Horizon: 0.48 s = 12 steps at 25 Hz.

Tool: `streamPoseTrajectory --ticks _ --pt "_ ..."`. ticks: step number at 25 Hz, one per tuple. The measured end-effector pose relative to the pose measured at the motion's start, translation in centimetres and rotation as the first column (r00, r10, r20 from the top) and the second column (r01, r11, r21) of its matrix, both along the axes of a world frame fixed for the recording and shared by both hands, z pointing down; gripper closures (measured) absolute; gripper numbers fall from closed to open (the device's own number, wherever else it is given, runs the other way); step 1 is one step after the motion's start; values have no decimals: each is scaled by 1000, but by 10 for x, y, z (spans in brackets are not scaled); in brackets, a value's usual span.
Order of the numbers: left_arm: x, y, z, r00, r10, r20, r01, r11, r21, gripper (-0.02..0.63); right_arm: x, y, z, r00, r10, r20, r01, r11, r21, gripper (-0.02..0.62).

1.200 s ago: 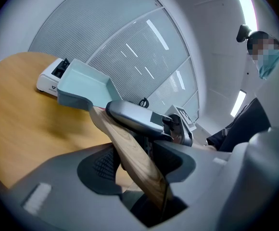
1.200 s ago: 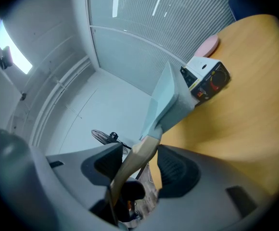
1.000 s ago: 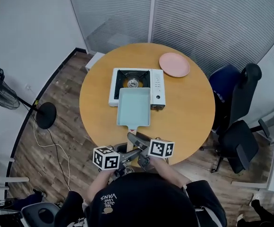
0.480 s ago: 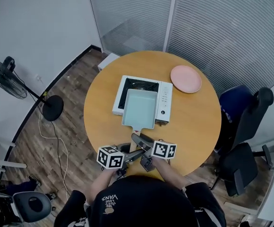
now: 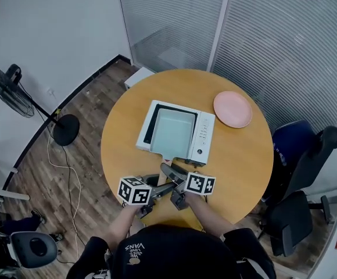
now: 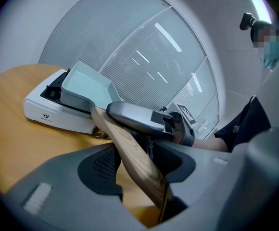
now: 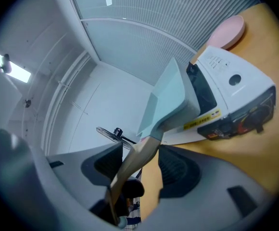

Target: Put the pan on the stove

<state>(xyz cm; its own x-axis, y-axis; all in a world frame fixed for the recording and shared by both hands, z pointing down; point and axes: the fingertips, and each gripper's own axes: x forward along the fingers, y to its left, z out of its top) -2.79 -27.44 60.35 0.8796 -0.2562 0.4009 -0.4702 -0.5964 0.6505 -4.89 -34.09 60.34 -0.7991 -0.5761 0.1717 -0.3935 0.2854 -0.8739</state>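
A pale teal rectangular pan (image 5: 173,129) hangs over the white portable stove (image 5: 201,136) on the round wooden table (image 5: 244,156) and hides the burner. Whether it rests on the stove I cannot tell. Its wooden handle (image 6: 130,153) points back toward me. My left gripper (image 5: 167,186) and right gripper (image 5: 169,174) are both shut on that handle at the table's near edge. In the left gripper view the pan (image 6: 84,88) sits above the stove (image 6: 48,112), and the right gripper's finger (image 6: 134,117) lies across the handle. In the right gripper view the handle (image 7: 134,165) runs up to the pan (image 7: 171,100).
A pink plate (image 5: 233,108) lies on the table at the back right of the stove. A standing fan (image 5: 9,89) is on the floor at the left. Office chairs (image 5: 305,156) stand at the right. A glass partition runs behind the table.
The pan has moved forward with both grippers, from overlapping the stove's near edge to covering its burner. Both grippers stay shut on the handle.
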Motion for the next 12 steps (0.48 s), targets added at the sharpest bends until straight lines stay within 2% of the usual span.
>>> streamPoseTrajectory --ticks 12 --pt "-2 -39 4 1000 19 6 -19 999 -30 390 -1 -39 7 1000 0 -6 -1 999 -35 376"
